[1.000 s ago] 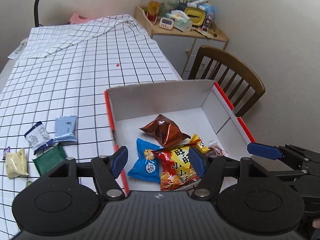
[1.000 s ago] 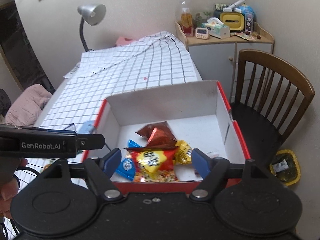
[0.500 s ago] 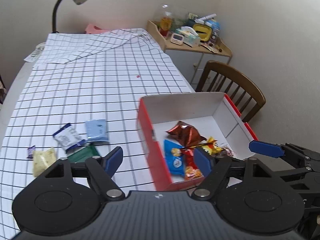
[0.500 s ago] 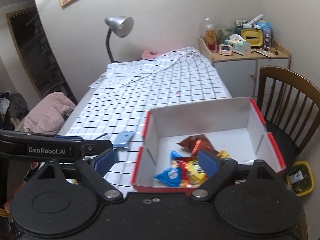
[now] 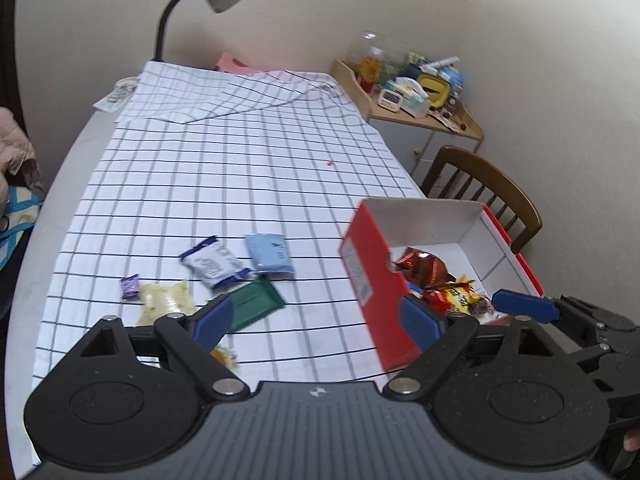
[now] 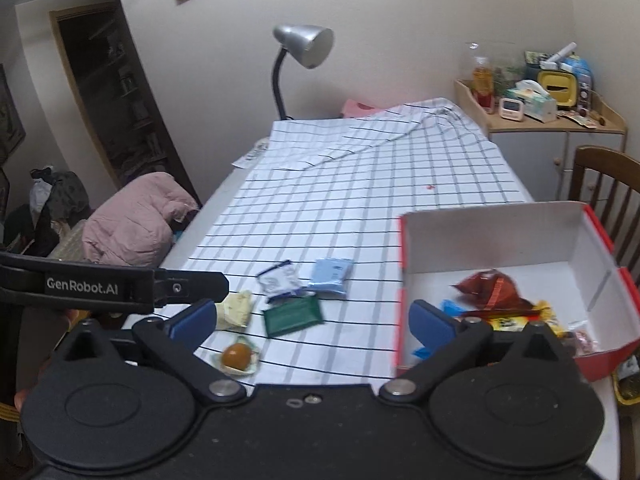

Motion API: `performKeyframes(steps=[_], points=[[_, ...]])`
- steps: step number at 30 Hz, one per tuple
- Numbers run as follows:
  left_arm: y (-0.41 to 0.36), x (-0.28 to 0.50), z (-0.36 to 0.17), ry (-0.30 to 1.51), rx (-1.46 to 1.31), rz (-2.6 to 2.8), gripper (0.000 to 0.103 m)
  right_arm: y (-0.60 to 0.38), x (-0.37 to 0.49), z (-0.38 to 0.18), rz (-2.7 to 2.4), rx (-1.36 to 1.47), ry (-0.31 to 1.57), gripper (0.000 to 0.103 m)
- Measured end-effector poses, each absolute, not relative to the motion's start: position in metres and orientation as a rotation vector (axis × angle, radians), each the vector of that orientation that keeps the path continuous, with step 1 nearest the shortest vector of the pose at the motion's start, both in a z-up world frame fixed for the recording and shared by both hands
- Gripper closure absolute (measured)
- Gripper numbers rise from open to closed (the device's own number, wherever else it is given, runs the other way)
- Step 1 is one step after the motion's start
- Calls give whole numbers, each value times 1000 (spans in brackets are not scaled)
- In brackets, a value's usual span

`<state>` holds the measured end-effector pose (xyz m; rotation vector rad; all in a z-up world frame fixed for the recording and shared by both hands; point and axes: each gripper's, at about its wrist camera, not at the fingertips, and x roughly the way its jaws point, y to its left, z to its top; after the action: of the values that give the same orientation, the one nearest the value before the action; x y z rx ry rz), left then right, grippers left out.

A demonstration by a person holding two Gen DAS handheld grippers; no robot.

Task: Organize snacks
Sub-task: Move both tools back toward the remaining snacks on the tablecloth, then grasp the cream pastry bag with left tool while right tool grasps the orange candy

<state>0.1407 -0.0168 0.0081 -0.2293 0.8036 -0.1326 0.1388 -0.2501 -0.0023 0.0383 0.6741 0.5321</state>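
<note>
The left claw (image 5: 316,318) is released, its blue pads spread wide with nothing between them, low in the frame above the checked tablecloth (image 5: 224,184) on the desk. The right claw (image 6: 314,318) is likewise released and holds nothing. In the left wrist view, a red box (image 5: 372,280) with a white interior sits at the right of the frame, near the desk's right edge. Inside it lie a brown foil bag (image 5: 424,266) and, nearer the camera, a red and yellow snack bag (image 5: 454,294). Loose snacks lie on the cloth at centre left of that frame: a white and navy packet (image 5: 212,262), just beside a light blue packet (image 5: 270,254) to its right, a green packet (image 5: 256,300) below both, a pale yellow packet (image 5: 164,300) further left, and a small purple candy (image 5: 129,286) at its left side. In the right wrist view, a round brown sweet in a clear wrapper (image 6: 236,356) lies on the cloth between the right claw's pads, nearest the camera, with the green packet (image 6: 292,314) just above it. A silver desk lamp (image 6: 304,46) stands at the far end of the desk, and a wooden chair (image 5: 484,188) stands beyond the box. The second claw's blue pad (image 5: 524,306) enters at the right edge of the left wrist view.
</note>
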Motion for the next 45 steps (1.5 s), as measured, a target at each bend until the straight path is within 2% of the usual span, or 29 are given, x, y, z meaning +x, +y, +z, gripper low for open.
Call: performKeyframes(steps=[2,15,29,42,45], points=[[-1,138,6,802,-240,-114,1,-237,136,-4,541,29,669,0],[90,154,-29,868,-265,66,1,-160,146,-46,557,-4,759,1],[98,203,-90,977,-204,48,1,-103,174,-108,579,-102,885,6],[87,247,-128,1048,-182,43,2,-78,206,-152,593,-163,1012,28],[87,252,-134,1064,-184,43,14,-75,207,-159,601,-166,1031,33]])
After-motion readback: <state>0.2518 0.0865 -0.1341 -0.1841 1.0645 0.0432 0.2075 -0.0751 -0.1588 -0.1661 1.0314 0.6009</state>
